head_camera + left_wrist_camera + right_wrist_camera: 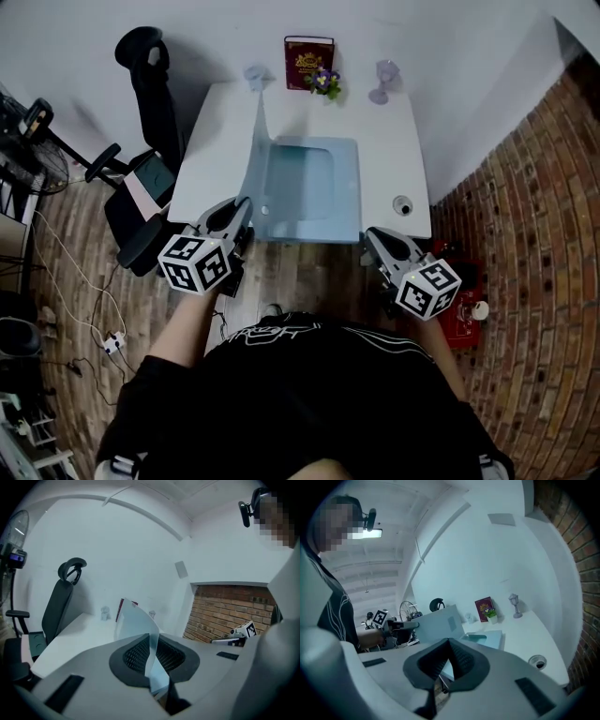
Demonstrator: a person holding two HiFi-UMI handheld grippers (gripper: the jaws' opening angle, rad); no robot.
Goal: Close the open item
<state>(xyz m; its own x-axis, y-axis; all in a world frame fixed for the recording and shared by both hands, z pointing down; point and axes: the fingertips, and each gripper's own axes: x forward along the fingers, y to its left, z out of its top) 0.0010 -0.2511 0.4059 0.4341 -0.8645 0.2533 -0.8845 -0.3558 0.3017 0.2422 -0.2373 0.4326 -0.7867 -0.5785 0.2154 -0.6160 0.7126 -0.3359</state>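
1. A white worktop [394, 159] stands against a white wall, over a wood floor [309, 272]. A brick wall [534, 234] fills the right of the head view, and a black chair [141, 178] stands at the left.
2. Nearest, at the bottom of the head view, is the person's dark shirt [309, 394], with both grippers just above it in the frame.
3. The left gripper [242, 217] is at the worktop's near edge, left of centre. Its jaws are clenched on the cover [136, 625] of the pale blue folder [342, 187]. In the left gripper view the thin sheet passes between the pads [136, 656] and rises beyond them.
4. The right gripper [370, 234] sits at the folder's near right corner in the head view. Its jaws are pressed together. In the right gripper view a blue corner shows just behind them; whether it is pinched I cannot tell.
5. The folder lies open in the middle of the worktop. Its base is flat, and its cover stands nearly upright along the base's left edge.
6. A round cable hole [402, 204] sits near the worktop's right edge, apart from the folder.
7. Along the far edge, by the wall, from left to right of the frame:
   - a small clear ornament [255, 77]
   - a red book [308, 62] standing upright
   - a small plant [325, 82] just in front of the book
   - a little lamp [384, 80]
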